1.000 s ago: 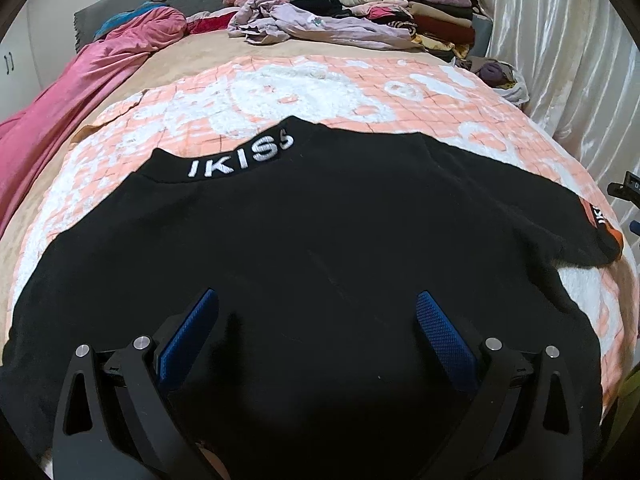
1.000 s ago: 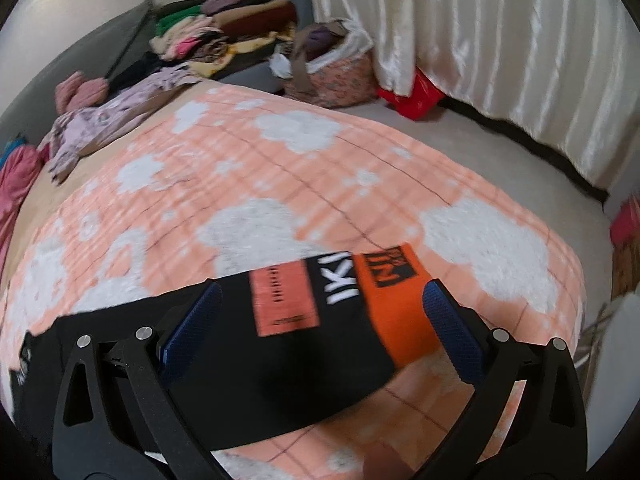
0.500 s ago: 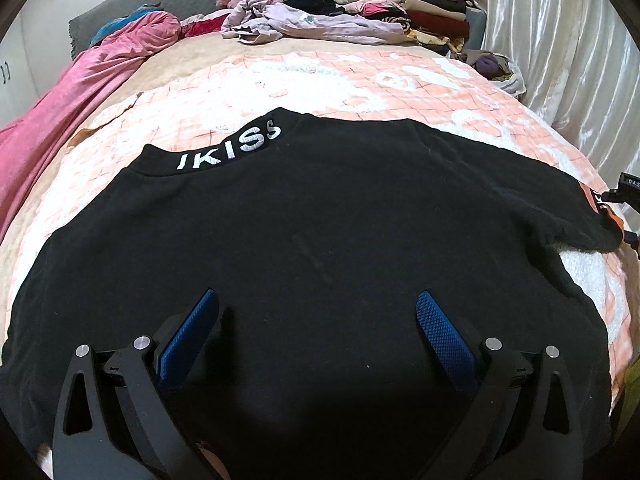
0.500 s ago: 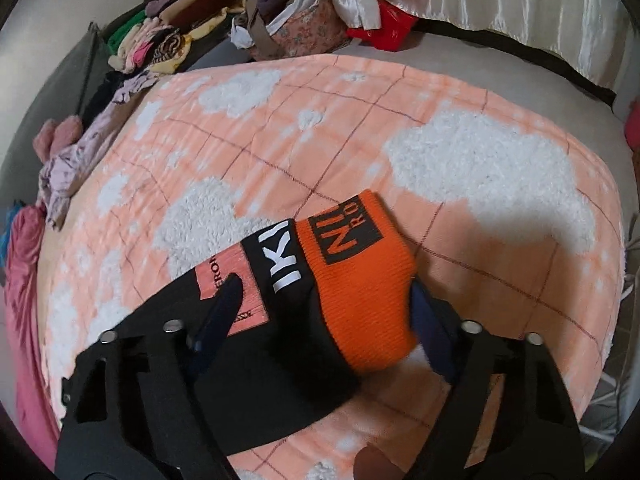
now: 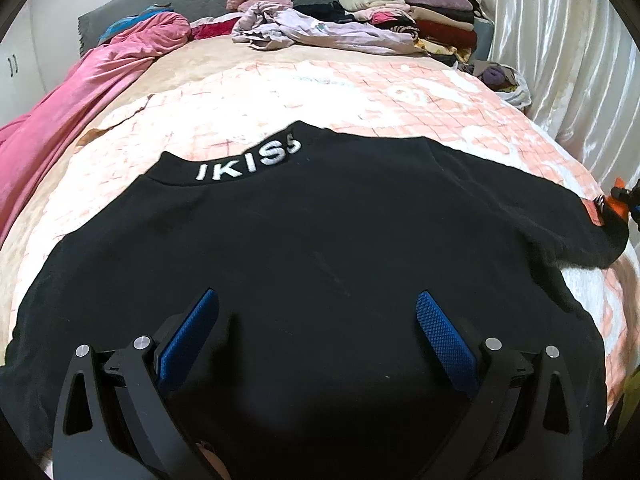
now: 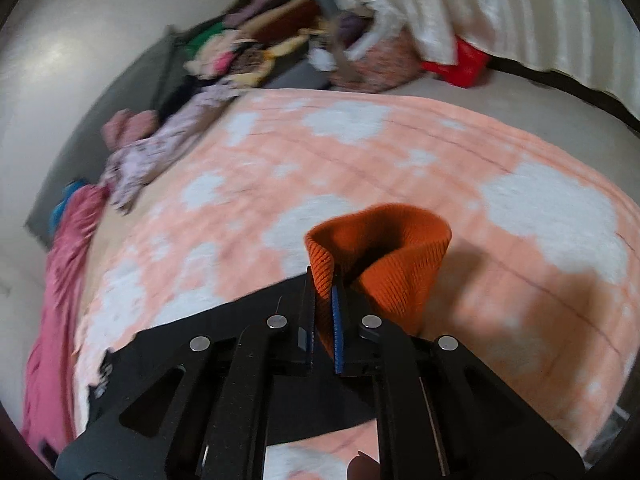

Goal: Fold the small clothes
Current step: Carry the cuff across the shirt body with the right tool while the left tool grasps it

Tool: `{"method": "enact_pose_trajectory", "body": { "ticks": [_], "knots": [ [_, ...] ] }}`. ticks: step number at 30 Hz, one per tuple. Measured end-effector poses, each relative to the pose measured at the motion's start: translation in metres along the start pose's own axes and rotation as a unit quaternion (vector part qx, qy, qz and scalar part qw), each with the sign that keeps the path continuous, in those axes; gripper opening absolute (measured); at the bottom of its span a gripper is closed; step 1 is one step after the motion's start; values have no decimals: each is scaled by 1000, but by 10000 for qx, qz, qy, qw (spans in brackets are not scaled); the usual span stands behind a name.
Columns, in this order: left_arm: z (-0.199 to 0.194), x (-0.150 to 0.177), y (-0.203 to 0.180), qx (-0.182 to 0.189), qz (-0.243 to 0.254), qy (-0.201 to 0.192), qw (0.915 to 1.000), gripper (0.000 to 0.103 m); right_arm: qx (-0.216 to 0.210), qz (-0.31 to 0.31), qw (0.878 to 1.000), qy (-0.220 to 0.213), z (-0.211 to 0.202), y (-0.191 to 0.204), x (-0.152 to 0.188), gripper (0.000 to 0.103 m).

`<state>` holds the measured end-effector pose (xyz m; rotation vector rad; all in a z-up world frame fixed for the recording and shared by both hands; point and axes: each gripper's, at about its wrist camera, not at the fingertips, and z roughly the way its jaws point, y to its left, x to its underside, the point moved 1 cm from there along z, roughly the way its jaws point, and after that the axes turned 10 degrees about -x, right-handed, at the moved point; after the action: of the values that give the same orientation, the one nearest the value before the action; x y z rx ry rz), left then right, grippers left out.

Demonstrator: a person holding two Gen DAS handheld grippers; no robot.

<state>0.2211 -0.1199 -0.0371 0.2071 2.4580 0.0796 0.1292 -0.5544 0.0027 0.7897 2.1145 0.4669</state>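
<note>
Black sweatshirt (image 5: 320, 264), white "IKISS" on its collar, fills frame centre under the wide-open left gripper (image 5: 316, 320), while the right gripper (image 6: 324, 312) pinches its orange cuff (image 6: 384, 248).

Motion blur smeared the stacked clothes (image 6: 256, 44) and curtain (image 6: 480, 8) in the right wrist view, where the gripper body hid most of the black sweatshirt (image 6: 224, 320), whose lower hem and left sleeve ran out of frame in the left wrist view.

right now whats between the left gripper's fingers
Only the black sweatshirt lying flat under the open left gripper; its fingers grip nothing, per the left wrist view.
</note>
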Motion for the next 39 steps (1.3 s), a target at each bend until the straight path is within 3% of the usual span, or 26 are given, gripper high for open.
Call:
{"method": "enact_pose_trajectory", "body": {
  "ticks": [6,13,21,26,28,30,31,34,36,39],
  "knots": [
    [-5,-5,12,36,-184,-23,9998,99,-985,-709,9923,235,1,68,19,2],
    [-18,-9,38,105,-540,-60,9985,99,-1956,-1337,9675,885,15,143,59,2],
    [-26,-13,71,154,-992,-72,9949,99,-2454,-2029,9342,1609,33,205,121,2],
    [-27,-17,95,101,-1298,-87,9914,99,-2541,-2499,9179,1746,35,234,157,3],
    [-26,-18,102,92,-1407,-81,9900,99,-2532,-2666,9125,1790,36,242,169,10],
    [-23,-18,106,73,-1490,-36,9888,99,-2557,-2885,9037,1862,36,249,182,24],
    [-21,-18,107,55,-1508,-9,9885,99,-2582,-2984,8998,1863,33,251,186,24],
    [-14,-15,105,122,-1533,114,9880,99,-2706,-2963,8990,1756,27,250,176,32],
    [-9,-12,99,349,-1532,206,9874,99,-2602,-2874,9090,1532,20,242,158,32],
    [-4,-5,77,750,-1401,343,9867,98,-2091,-2872,9276,1154,20,225,135,32]
  ]
}}
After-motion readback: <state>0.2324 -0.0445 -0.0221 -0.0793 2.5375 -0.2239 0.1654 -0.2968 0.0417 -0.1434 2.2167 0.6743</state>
